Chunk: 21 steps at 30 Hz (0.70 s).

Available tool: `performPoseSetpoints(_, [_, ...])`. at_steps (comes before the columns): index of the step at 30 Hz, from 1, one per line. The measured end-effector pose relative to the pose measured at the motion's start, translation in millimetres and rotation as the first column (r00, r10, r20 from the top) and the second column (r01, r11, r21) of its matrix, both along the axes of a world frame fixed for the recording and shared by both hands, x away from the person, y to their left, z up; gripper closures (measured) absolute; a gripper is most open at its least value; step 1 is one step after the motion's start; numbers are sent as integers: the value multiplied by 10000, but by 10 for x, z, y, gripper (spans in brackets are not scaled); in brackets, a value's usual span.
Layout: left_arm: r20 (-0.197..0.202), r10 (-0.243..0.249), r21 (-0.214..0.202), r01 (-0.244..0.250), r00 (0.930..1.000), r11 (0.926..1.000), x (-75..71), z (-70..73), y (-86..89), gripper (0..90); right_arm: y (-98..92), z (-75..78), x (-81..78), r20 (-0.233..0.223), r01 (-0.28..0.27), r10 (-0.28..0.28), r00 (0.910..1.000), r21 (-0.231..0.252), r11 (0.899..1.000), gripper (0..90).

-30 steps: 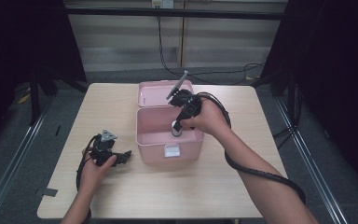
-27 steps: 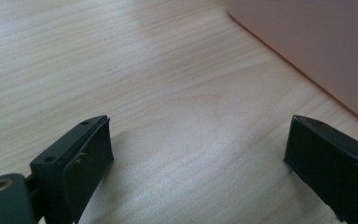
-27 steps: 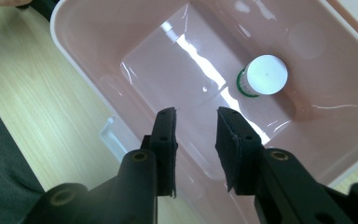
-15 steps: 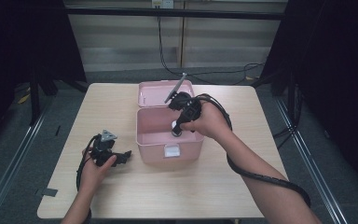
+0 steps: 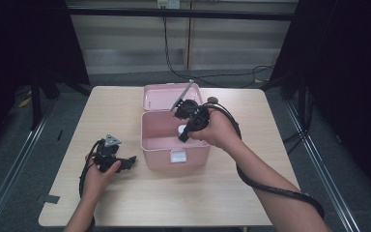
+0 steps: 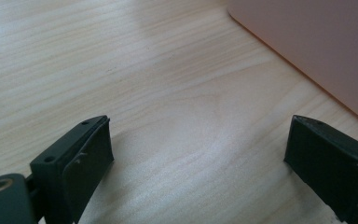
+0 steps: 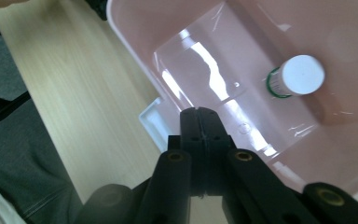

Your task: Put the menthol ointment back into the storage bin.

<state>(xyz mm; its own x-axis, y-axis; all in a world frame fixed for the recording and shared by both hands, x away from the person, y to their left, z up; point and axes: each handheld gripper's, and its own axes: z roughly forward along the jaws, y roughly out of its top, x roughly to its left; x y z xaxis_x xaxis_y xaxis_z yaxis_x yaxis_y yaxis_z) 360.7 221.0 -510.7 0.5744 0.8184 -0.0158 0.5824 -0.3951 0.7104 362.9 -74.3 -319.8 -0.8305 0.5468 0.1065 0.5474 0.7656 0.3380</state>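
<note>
Pink storage box [image 5: 174, 157] with its lid [image 5: 162, 96] swung open stands mid-tabletop [image 5: 270, 140], one of its kind on the pale wood; a white latch tab sits on its front wall, and no writing on it can be read. Inside stands a single small bottle [image 7: 296, 77], upright near one wall, with a white cap and a green-edged label whose print is too small to make out; nothing else lies on the glossy floor of the box. Two grippers are at work: the right gripper [image 7: 199, 116] hangs over the box's near rim, its jaws having just been closing and now pressed flat together with nothing between them, the bottle standing apart from them; the left gripper [image 6: 198, 161] rests on the tabletop just beside the box's left wall, jaws spread wide over bare wood; a black cable loops along the person's right forearm.
</note>
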Motion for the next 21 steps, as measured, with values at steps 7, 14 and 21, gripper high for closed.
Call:
performPoseSetpoints(7, [-2,3,-6,-3,10000,10000,0,0,0,68,14,-80,-39,-158,-200,200,9997,-21,9998,900])
performPoseSetpoints(14, [4,26,-34,-26,10000,10000,-1,-3,-2,68,30,-124,-97,-264,-438,439,9987,17,9990,900])
performPoseSetpoints(21, [4,28,-39,-28,10000,10000,-1,-3,-3,68,56,-225,-141,-441,-641,635,9970,-125,9979,900])
